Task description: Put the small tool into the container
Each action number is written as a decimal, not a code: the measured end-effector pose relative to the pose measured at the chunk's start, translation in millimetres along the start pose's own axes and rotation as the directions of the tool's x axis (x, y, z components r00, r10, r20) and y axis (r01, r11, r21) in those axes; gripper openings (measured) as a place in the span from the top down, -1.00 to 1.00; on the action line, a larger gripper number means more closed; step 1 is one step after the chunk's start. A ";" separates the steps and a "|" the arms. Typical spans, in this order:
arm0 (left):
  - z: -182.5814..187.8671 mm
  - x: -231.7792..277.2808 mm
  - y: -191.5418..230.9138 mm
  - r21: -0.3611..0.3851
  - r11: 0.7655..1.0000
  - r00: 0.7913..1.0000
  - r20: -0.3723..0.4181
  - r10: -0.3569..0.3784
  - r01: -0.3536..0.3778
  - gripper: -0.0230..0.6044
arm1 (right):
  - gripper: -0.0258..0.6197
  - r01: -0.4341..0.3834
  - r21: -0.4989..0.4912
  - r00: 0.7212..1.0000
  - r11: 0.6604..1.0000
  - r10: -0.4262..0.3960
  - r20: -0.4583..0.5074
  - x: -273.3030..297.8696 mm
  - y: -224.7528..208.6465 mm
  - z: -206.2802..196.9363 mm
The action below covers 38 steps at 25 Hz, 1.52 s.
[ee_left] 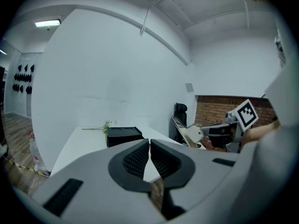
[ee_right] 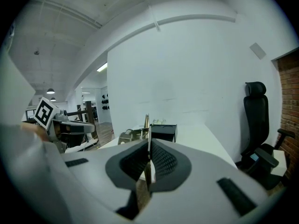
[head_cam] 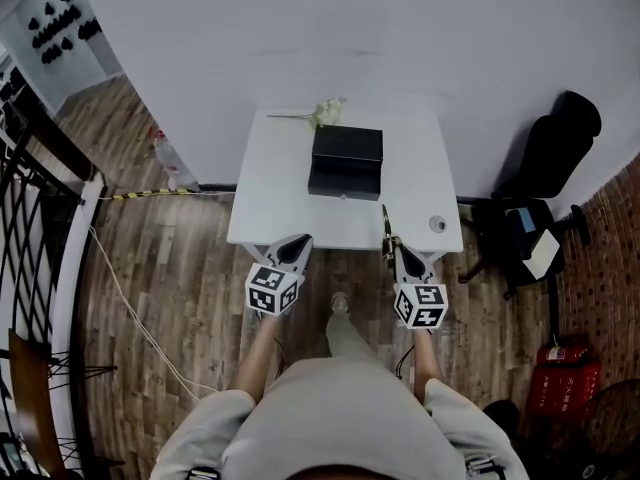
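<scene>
Carrying step. The right tongs (head_cam: 403, 254), clamped on the slim brass-coloured small tool (head_cam: 385, 230), should hold that clamp firm, rise above the wall of the black container (head_cam: 346, 160) and release only with the tip inside. The tool stands between the pads, its tip projecting toward 12 o'clock over the near table (head_cam: 270, 198) edge. The left tongs (head_cam: 296, 248) are closed and empty. The container lies farther in, at 11 o'clock from the tool, well apart.
</scene>
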<state>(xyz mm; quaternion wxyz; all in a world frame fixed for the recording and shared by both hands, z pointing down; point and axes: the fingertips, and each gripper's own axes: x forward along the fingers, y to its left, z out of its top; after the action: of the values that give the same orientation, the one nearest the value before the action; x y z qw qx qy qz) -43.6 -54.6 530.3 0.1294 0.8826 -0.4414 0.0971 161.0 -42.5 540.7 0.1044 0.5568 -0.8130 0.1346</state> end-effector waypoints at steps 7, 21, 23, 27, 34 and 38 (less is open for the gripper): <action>26.6 57.5 42.2 -0.014 1.000 1.000 -0.008 0.024 -0.024 0.88 | 0.91 -0.023 0.002 1.000 1.000 0.023 -0.021 68.3 -30.5 25.6; 61.3 151.4 117.6 -0.043 0.995 0.996 -0.026 0.086 -0.087 0.88 | 0.91 -0.106 -0.022 0.993 0.994 0.105 -0.060 197.4 -72.3 68.3; 61.6 156.4 125.7 -0.047 0.994 0.995 -0.033 0.095 -0.097 0.88 | 0.91 -0.118 -0.021 0.991 0.993 0.116 -0.066 208.6 -72.6 69.8; 56.8 163.6 135.2 -0.057 0.992 0.993 -0.049 0.106 -0.108 0.88 | 0.91 -0.136 -0.019 0.987 0.991 0.134 -0.086 223.8 -72.5 64.8; 50.6 168.4 149.1 -0.069 0.991 0.991 -0.068 0.113 -0.117 0.88 | 0.91 -0.148 -0.016 0.983 0.989 0.145 -0.111 242.4 -69.2 58.5; 48.4 172.4 157.8 -0.073 0.991 0.992 -0.077 0.104 -0.109 0.88 | 0.91 -0.144 -0.019 0.983 0.989 0.141 -0.120 248.4 -65.5 57.4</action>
<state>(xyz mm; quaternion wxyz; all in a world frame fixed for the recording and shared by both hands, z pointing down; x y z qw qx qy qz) -65.8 -290.9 556.2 0.1740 0.8481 -0.4862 0.1189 132.0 -302.2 572.7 0.1501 0.4867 -0.8450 0.1631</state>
